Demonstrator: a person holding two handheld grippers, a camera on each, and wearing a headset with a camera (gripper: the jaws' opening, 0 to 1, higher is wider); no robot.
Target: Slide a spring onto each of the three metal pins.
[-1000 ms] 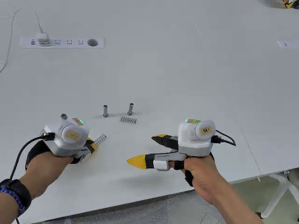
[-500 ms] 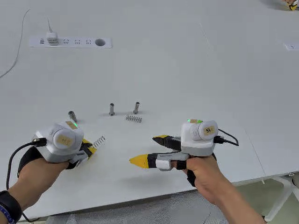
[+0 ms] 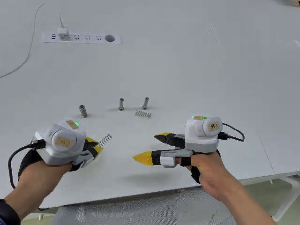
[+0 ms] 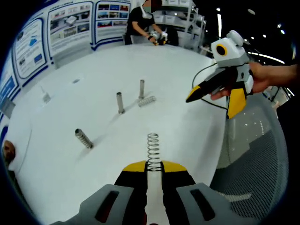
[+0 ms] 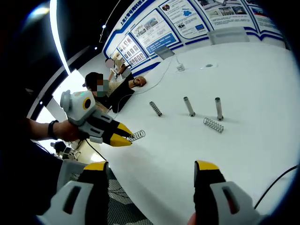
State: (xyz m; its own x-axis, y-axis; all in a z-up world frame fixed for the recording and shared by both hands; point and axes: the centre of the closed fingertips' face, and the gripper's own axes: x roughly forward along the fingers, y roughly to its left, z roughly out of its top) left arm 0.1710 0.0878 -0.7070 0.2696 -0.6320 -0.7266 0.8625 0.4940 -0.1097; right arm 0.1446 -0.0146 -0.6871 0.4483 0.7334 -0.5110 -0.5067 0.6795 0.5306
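Observation:
Three metal pins stand in a row on the white table. The left pin [image 3: 83,111] [image 4: 83,138] has a spring around it. The middle pin [image 3: 121,103] [image 4: 120,102] and the right pin [image 3: 145,103] [image 4: 141,89] are bare. A loose spring [image 3: 143,113] [image 4: 146,101] lies beside the right pin. My left gripper [image 3: 96,147] [image 4: 147,166] is shut on another spring [image 3: 105,139] [image 4: 153,149], which sticks out forward, short of the pins. My right gripper [image 3: 151,147] [image 5: 151,166] hovers open near the front edge, holding nothing.
A white power strip [image 3: 82,38] with a plugged-in cable lies at the far left of the table [image 3: 197,65]. The front table edge runs just below both hands. People sit at the table's far side in the right gripper view.
The head camera has shifted, so the pins sit further right and higher. My left gripper has drawn back slightly from the pins with its spring. The right gripper stays open.

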